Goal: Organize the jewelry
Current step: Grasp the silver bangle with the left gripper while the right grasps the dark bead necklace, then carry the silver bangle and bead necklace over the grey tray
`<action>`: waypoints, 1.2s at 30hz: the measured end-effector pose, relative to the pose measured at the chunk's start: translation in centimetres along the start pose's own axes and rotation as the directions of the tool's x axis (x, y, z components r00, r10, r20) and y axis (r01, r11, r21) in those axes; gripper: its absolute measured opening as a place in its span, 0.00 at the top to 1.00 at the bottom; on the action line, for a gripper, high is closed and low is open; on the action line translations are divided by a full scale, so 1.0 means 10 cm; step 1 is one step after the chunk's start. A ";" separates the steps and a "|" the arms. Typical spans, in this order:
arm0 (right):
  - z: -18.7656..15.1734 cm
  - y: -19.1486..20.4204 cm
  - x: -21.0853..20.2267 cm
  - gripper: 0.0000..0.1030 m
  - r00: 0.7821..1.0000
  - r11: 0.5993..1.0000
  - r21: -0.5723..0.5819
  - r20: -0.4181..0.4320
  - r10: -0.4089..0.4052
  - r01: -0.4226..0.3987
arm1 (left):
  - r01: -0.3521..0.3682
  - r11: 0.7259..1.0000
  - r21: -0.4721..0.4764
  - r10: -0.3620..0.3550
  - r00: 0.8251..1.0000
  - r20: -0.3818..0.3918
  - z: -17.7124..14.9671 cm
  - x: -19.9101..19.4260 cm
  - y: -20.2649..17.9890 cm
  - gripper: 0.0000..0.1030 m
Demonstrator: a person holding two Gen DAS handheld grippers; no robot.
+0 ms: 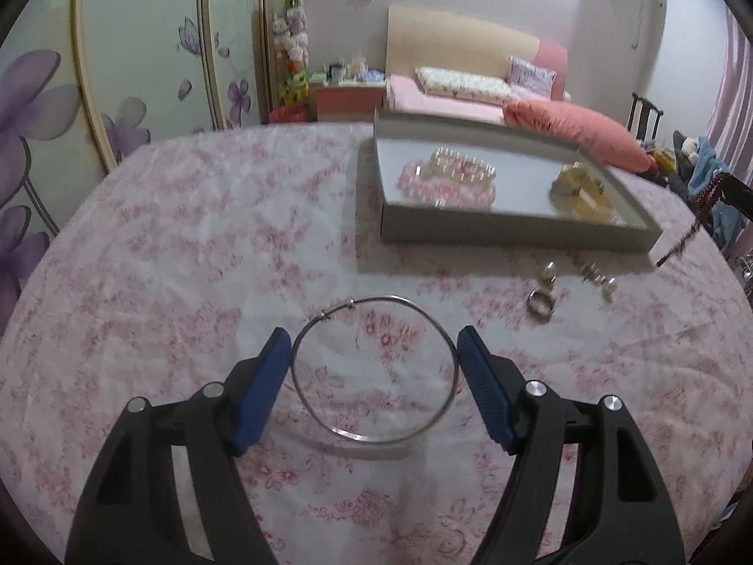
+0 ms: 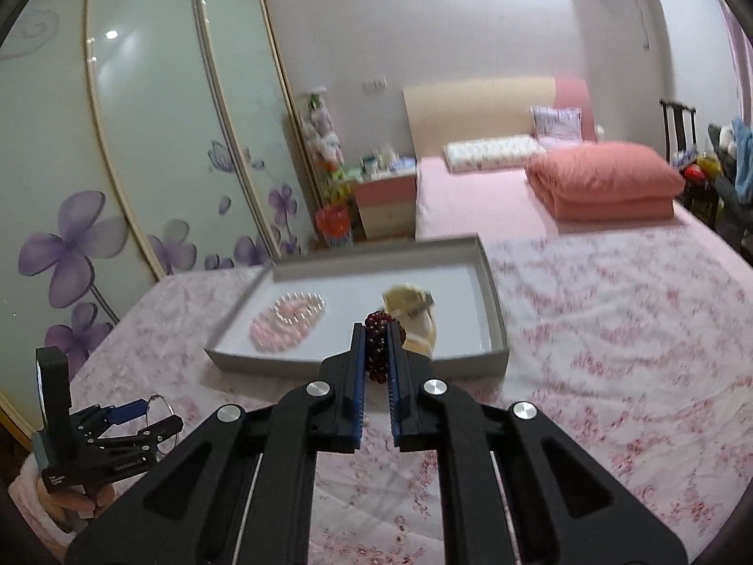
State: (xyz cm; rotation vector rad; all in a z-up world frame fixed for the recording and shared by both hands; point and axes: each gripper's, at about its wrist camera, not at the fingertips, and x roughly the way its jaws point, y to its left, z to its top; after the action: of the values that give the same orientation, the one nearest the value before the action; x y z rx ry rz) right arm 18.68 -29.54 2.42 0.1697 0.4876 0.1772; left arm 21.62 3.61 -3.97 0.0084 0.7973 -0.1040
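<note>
My left gripper (image 1: 374, 343) is closed on a thin silver bangle (image 1: 376, 441), both blue pads touching its sides, just above the floral tablecloth; it also shows in the right wrist view (image 2: 153, 416). My right gripper (image 2: 378, 332) is shut on a dark red bead bracelet (image 2: 376, 353), held above the front edge of the grey tray (image 2: 494, 282). The tray (image 1: 517, 230) holds pink bead bracelets (image 1: 447, 183) and yellow-beige items (image 1: 583, 188). Pearl earrings (image 1: 548, 273) and a ring (image 1: 540, 305) lie on the cloth in front of the tray.
The table wears a pink floral cloth (image 1: 188, 235). Behind it are a bed with a coral pillow (image 2: 607, 183), a nightstand (image 2: 383, 202) and a wardrobe with purple flowers (image 2: 70, 245). A chair with clothes (image 1: 706, 174) stands at the right.
</note>
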 end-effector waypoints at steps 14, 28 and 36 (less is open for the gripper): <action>0.00 0.32 -0.46 0.91 0.968 0.991 -0.125 0.249 -0.011 0.044 | -0.074 0.996 0.039 0.057 0.940 0.336 0.07 -0.75 -0.31 0.32; -0.30 0.51 -0.63 0.91 0.906 0.974 -0.172 0.420 -0.060 0.144 | -0.168 0.985 0.039 0.113 0.801 0.588 0.05 -1.19 -0.71 0.32; -0.40 0.55 -0.55 0.91 0.887 0.967 -0.169 0.453 -0.093 0.188 | -0.180 0.983 0.026 0.126 0.782 0.611 0.05 -1.16 -0.79 0.32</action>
State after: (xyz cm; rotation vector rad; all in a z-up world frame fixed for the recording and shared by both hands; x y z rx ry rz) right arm 11.29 -24.92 2.53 -0.0353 0.0225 0.0409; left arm 13.23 -3.28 4.91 0.1148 0.1374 0.0191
